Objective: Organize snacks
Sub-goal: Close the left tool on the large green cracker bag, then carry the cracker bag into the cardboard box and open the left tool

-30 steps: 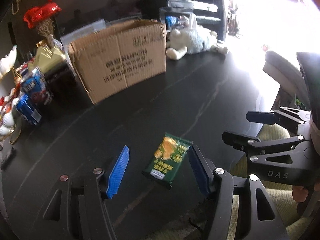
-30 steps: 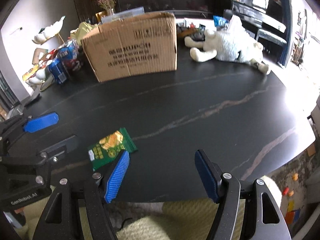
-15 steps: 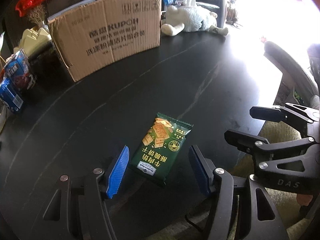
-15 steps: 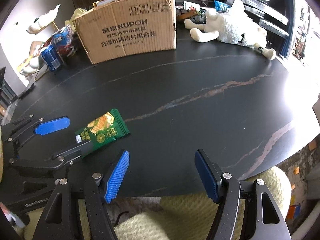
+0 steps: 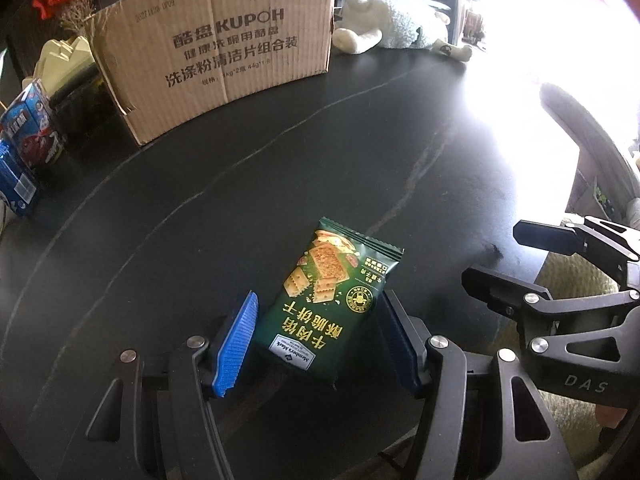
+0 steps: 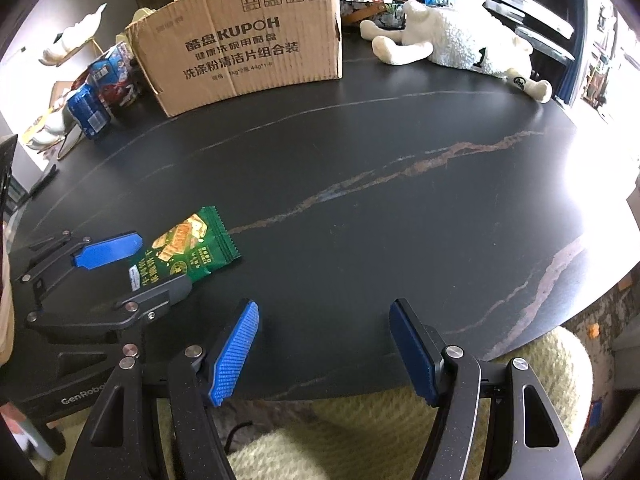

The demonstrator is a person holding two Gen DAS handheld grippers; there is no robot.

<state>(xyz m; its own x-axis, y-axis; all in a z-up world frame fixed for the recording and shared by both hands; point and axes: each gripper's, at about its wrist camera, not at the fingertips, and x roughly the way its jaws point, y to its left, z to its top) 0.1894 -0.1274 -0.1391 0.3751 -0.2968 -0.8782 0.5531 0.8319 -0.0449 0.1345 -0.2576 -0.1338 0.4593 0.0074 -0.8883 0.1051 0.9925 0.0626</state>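
Green cracker packet (image 5: 332, 300) between spread left tool (image 5: 320, 344) fingers

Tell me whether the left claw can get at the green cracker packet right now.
Probably yes: the left claw is open, its blue pads already flanking the green cracker packet lying flat on the black table, nothing between them.

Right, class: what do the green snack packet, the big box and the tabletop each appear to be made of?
Green snack packet: glossy plastic film, judging by its sheen and crimped, serrated end.
Big box: matte brown corrugated cardboard, with a torn edge.
Tabletop: smooth dark slab with pale veins, probably stone or sintered stone.
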